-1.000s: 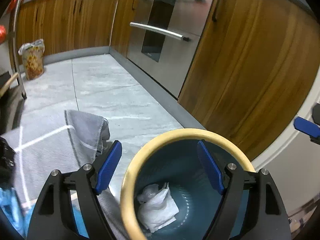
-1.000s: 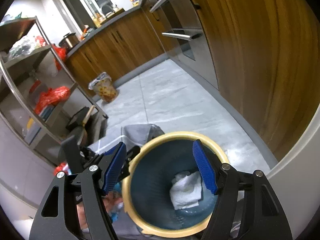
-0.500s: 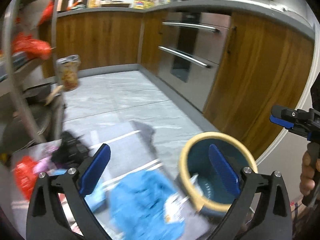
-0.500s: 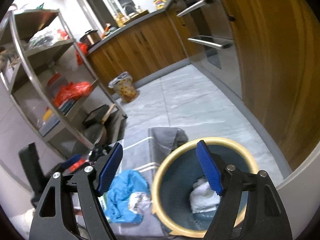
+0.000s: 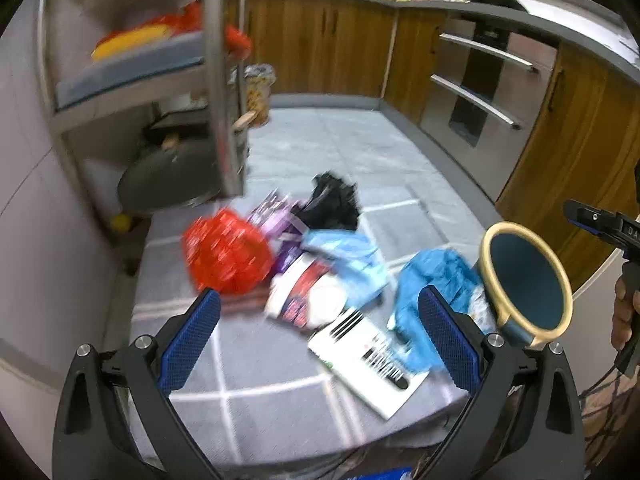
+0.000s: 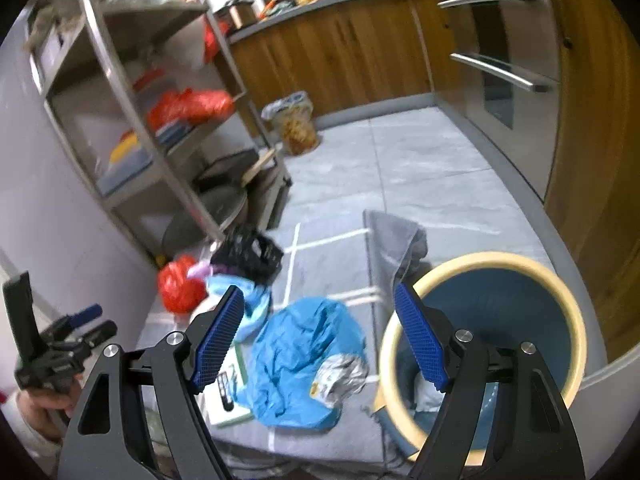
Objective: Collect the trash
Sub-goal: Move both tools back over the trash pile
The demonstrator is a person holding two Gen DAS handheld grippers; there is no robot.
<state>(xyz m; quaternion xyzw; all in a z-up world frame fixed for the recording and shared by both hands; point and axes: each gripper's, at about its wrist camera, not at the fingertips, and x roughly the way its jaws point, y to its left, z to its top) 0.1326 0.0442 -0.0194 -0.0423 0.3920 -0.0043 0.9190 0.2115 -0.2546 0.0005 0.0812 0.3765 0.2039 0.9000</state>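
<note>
Teal bin (image 6: 520, 308) with cream rim; red bag (image 5: 226, 252); grey, white-lined mat (image 5: 260, 364).

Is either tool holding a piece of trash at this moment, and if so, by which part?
Nothing is held. The left tool and the right tool are both open, with no trash touching their pads.

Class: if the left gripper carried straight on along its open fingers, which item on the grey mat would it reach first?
Probably the white barcoded packet, lying nearest between the left gripper fingers; depth is uncertain through this lens.
</note>
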